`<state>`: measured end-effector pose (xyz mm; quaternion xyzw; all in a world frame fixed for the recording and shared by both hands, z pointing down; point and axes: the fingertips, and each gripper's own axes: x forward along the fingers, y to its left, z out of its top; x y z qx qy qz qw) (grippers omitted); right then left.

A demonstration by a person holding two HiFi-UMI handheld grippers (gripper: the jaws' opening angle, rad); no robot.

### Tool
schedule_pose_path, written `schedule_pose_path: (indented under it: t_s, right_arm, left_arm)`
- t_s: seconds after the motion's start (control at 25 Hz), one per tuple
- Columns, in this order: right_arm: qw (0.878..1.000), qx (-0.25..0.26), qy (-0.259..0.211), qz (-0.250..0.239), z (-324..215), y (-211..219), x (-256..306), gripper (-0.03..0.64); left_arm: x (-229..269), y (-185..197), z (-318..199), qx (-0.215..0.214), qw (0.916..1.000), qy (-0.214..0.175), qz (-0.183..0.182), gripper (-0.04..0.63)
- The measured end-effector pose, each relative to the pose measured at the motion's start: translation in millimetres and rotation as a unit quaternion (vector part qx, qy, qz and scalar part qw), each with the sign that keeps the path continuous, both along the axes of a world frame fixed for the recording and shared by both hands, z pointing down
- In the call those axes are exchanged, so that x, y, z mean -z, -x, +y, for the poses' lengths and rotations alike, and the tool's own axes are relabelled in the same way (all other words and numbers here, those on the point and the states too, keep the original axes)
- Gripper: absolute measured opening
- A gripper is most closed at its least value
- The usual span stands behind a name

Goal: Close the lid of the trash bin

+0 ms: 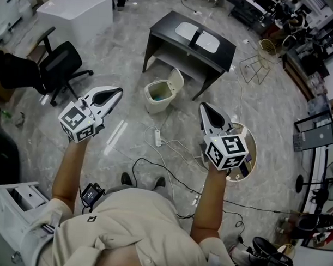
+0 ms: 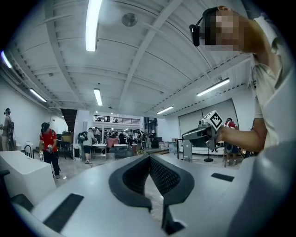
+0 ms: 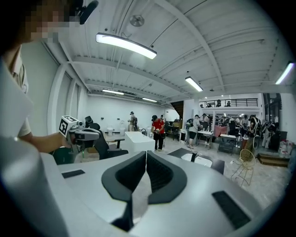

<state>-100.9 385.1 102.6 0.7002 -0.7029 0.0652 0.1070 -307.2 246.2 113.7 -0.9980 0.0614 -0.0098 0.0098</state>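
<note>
The small cream trash bin (image 1: 160, 96) stands on the floor in front of the black desk, and its lid (image 1: 176, 81) is tipped up and open at the right side. My left gripper (image 1: 119, 91) is held up left of the bin, jaws shut and empty. To the bin's right my right gripper (image 1: 203, 106) is also shut on nothing. Both are well short of the bin. The left gripper view shows its pads (image 2: 159, 173) pressed together, with the right gripper (image 2: 203, 132) across the room. In the right gripper view the pads (image 3: 157, 173) meet too. The bin is in neither gripper view.
A black desk (image 1: 224, 50) stands behind the bin. An office chair (image 1: 57, 66) and a white cabinet (image 1: 78, 12) are at the left. A power strip (image 1: 158, 137) and cables lie on the floor near my feet. A wire chair (image 1: 262, 59) stands at the right. People stand far off.
</note>
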Motion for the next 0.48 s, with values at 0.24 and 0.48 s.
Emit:
schedule_pose_path:
  t_s: [0.24,0.48]
  right_arm:
    - [1.0,-0.013,-0.002,-0.012,-10.3,14.4,0.1,0.026]
    - [1.0,0.0,-0.001,-0.019,-34.8,-2.0,-5.9,0.026]
  left_arm:
    - [1.4,9.7,-11.2,-0.011,0.9999,0.001,0.007,0.017]
    - [-2.2,-0.9,-28.7,0.002,1.0,0.001,0.006,0.017]
